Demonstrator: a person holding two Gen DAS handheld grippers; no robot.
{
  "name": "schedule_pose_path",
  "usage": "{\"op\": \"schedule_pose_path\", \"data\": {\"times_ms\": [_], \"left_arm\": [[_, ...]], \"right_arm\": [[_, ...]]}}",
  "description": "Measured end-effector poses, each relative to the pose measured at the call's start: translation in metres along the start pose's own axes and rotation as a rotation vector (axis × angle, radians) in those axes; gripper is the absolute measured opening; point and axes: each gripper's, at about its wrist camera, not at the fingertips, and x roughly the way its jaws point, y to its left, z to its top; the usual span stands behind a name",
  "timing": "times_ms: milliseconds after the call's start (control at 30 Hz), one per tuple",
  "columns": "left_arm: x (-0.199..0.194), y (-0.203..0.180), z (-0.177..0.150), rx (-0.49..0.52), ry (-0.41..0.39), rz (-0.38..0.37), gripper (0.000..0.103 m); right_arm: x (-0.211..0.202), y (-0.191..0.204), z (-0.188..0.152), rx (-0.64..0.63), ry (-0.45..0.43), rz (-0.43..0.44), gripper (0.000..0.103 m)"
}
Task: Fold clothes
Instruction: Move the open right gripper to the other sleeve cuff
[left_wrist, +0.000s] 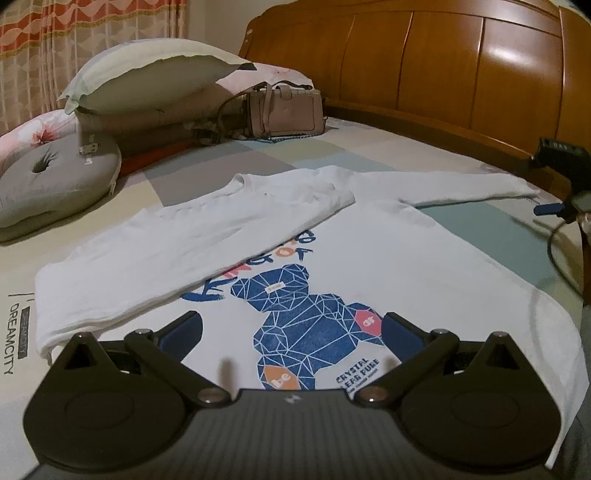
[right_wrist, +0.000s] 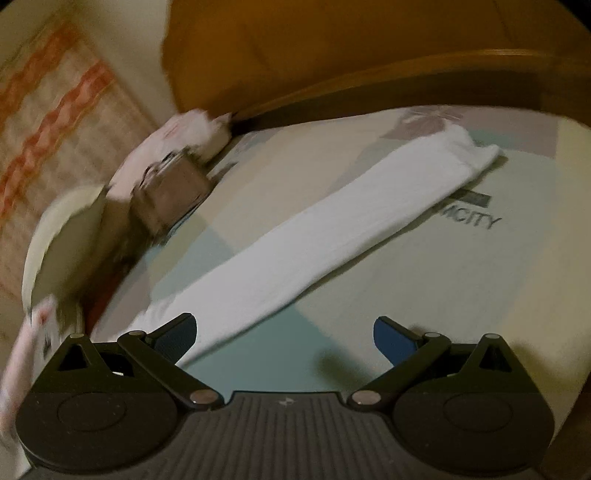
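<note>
A white long-sleeved shirt with a blue geometric bear print lies flat on the bed. Its left sleeve is folded across the chest. The other sleeve stretches out to the right toward the headboard side. My left gripper hovers open above the shirt's lower part, nothing between its fingers. In the blurred right wrist view, that outstretched sleeve runs diagonally over the sheet. My right gripper is open just above its near end, holding nothing. The right gripper also shows at the left view's right edge.
Pillows, a grey round cushion and a beige handbag lie at the bed's far left. The wooden headboard runs along the back. The patchwork sheet carries printed lettering.
</note>
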Motion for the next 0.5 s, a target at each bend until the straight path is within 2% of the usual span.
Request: {"op": "schedule_pose_path", "data": {"times_ms": [133,333,500], "left_arm": [[0.003,0.0,0.0,-0.002,0.003,-0.011,0.102],[0.006,0.003,-0.001,-0.006,0.002,-0.018,0.102],[0.009,0.008,-0.002,-0.026,0.01,-0.01,0.102]], "right_arm": [[0.017,-0.019,0.01,0.063,0.002,0.032,0.103],[0.043,-0.012,0.017,-0.019,-0.013,0.006,0.103],[0.057,-0.022,0.035,0.001,-0.04,0.044,0.103]]}}
